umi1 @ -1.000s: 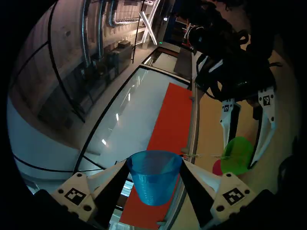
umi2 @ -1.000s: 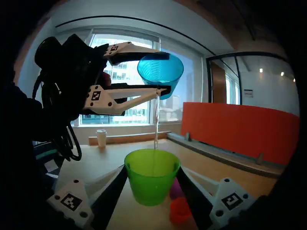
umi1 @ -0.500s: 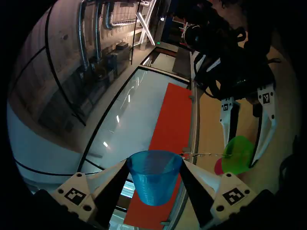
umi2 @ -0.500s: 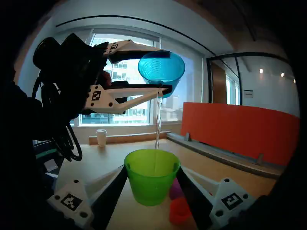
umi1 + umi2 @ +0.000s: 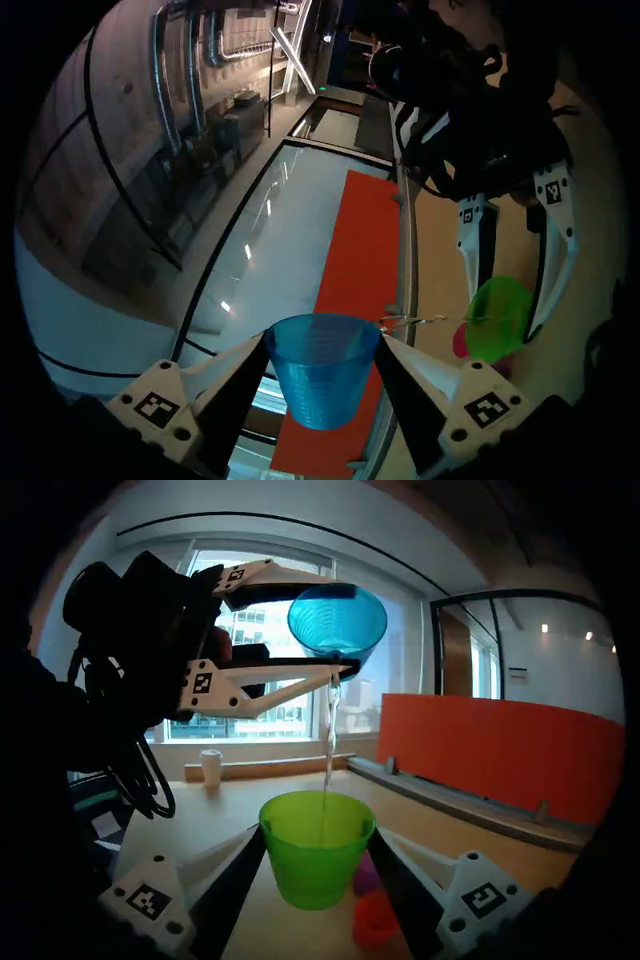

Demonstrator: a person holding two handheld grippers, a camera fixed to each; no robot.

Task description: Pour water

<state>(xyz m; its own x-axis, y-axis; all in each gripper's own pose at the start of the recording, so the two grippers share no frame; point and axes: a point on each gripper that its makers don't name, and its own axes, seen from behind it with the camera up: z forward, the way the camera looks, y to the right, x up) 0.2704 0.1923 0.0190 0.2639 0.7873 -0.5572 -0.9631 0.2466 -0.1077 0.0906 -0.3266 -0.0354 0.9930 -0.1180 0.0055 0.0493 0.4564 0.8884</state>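
Blue cup [image 5: 336, 628]: clear blue plastic with fine rings round its wall, wider at the mouth than at the base. It is tipped steeply on its side, straight above the green cup [image 5: 318, 860], with its low lip right over that cup's mouth.
Water [image 5: 329, 744]: a thin, wavering thread that leaves the blue cup's low lip and drops into the open top of the green cup.
Green cup: cloudy lime plastic, upright, with a plain rim and sides that narrow towards the foot. I cannot tell whether its foot rests on the desk [image 5: 208, 824].
Left gripper [image 5: 342, 630]: up above the green cup, its white fingers clenched on the blue cup's wall, one on either side. A person's hand and a bundle of black cables sit behind it. In the left gripper view the blue cup sits squarely between the dark pads.
Right gripper [image 5: 317, 832]: its two fingers are clamped on the green cup from both sides, just below the rim.
Red cup [image 5: 374, 918]: a small one low beside the green cup's foot. A purple thing [image 5: 366, 874] lies between them, mostly hidden.
Paper cup [image 5: 211, 766]: white, standing well beyond the green cup near the window [image 5: 272, 712].
Orange screen [image 5: 496, 748]: a long panel well apart from the green cup, running along the desk's far edge.
Desk: pale wood spreading out beneath the green cup.
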